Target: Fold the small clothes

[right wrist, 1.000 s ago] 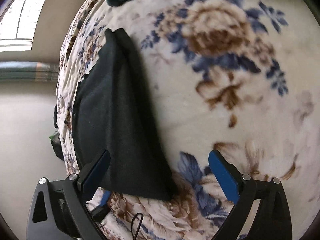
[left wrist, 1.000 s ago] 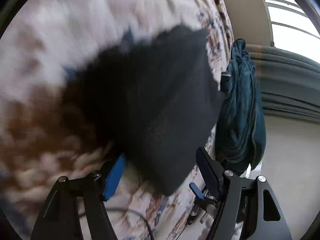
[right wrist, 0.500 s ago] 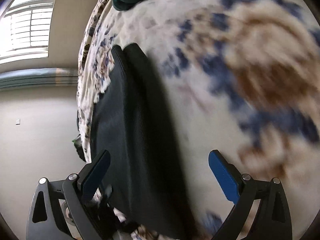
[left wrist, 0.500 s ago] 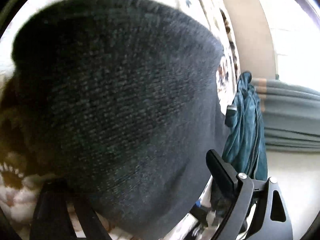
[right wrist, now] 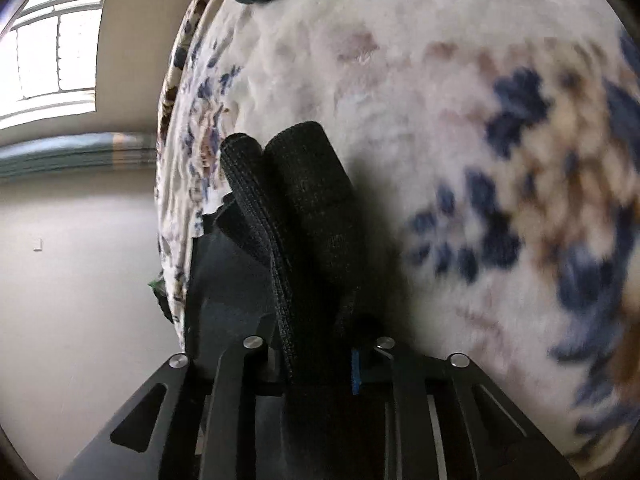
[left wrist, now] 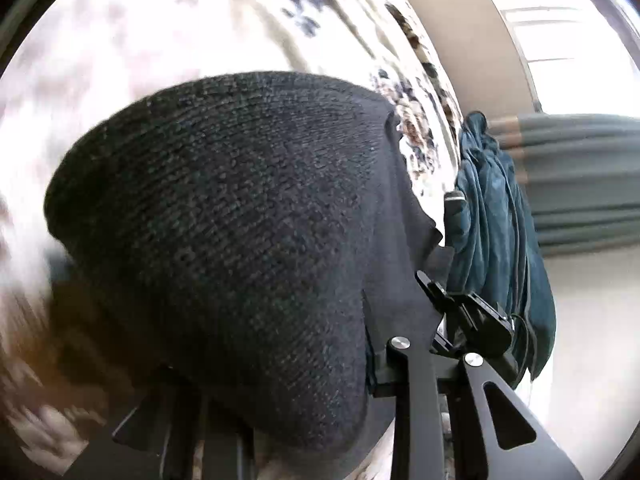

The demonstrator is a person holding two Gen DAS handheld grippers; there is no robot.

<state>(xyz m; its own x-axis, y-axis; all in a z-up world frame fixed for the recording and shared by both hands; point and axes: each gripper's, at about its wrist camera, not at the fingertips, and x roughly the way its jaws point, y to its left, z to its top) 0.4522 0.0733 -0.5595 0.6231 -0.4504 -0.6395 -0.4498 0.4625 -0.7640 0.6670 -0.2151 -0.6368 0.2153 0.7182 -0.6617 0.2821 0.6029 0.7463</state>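
A floral blanket covered the bed, a teal garment at its edge. The black knit garment lay bunched on the blanket. The left gripper and right gripper were closing, knit between both sets of jaws. Uneven pinches could drag layers askew, probably spoiling the fold.

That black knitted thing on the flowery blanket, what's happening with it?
Someone is folding a small black knitted garment on a flowered blanket, with a hand-held gripper in each hand. The right hand-held gripper is closing on a bunched edge of the cloth, which sits between its fingers. The left hand-held gripper is closing too, with the garment draped over it. A teal cloth hangs at the blanket's edge.
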